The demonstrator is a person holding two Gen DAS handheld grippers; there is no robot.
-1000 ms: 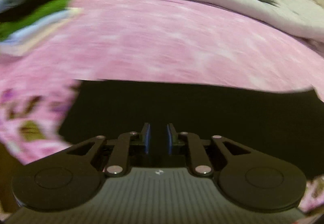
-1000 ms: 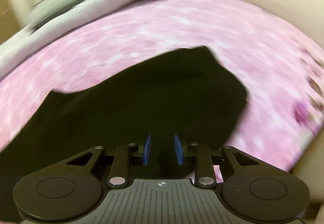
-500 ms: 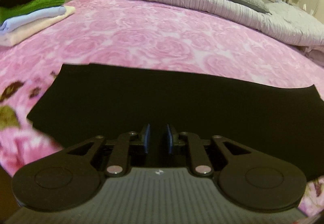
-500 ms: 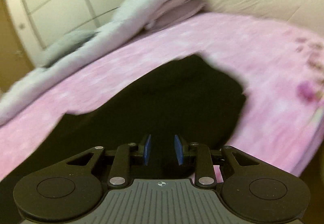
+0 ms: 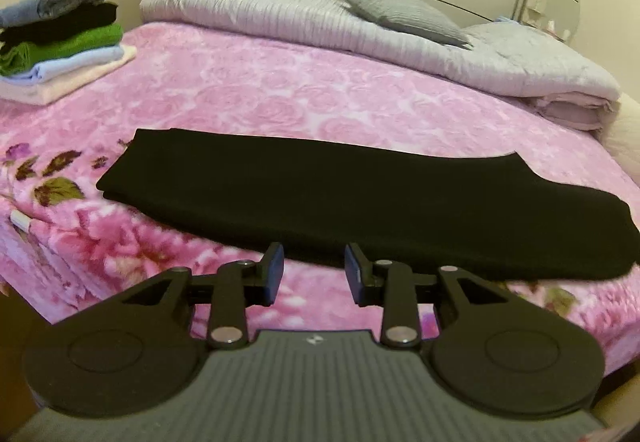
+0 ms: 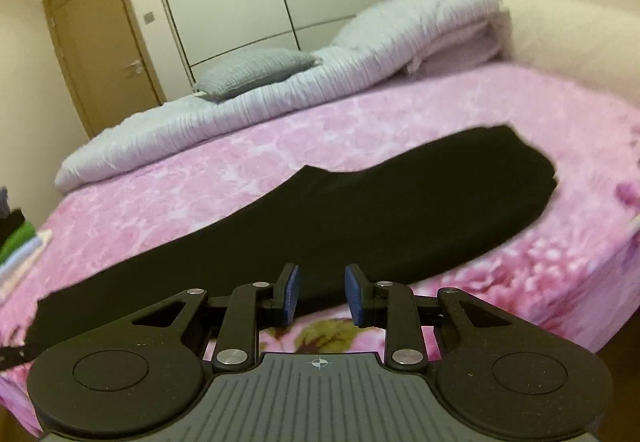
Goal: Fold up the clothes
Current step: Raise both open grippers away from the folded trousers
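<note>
A black garment (image 5: 320, 198) lies flat on the pink flowered bedcover (image 5: 280, 90), folded into a long band that runs left to right. My left gripper (image 5: 313, 254) hovers just short of its near edge; its jaws are opening and nothing is between them. In the right wrist view the same black garment (image 6: 360, 218) stretches across the bed. My right gripper (image 6: 321, 278) is held back from its near edge, jaws a little apart and empty. Neither gripper touches the cloth.
A stack of folded clothes (image 5: 60, 34) sits at the bed's far left corner, also seen as the stack (image 6: 18, 242). A rolled grey duvet (image 5: 320, 22) with a grey pillow (image 5: 404, 18) lines the far side. The bed's near edge (image 6: 560, 302) drops off below the grippers.
Both grippers have drawn back off the black garment toward the bed's near edge. The left jaws stand wider apart than before. The garment now lies free and flat.
</note>
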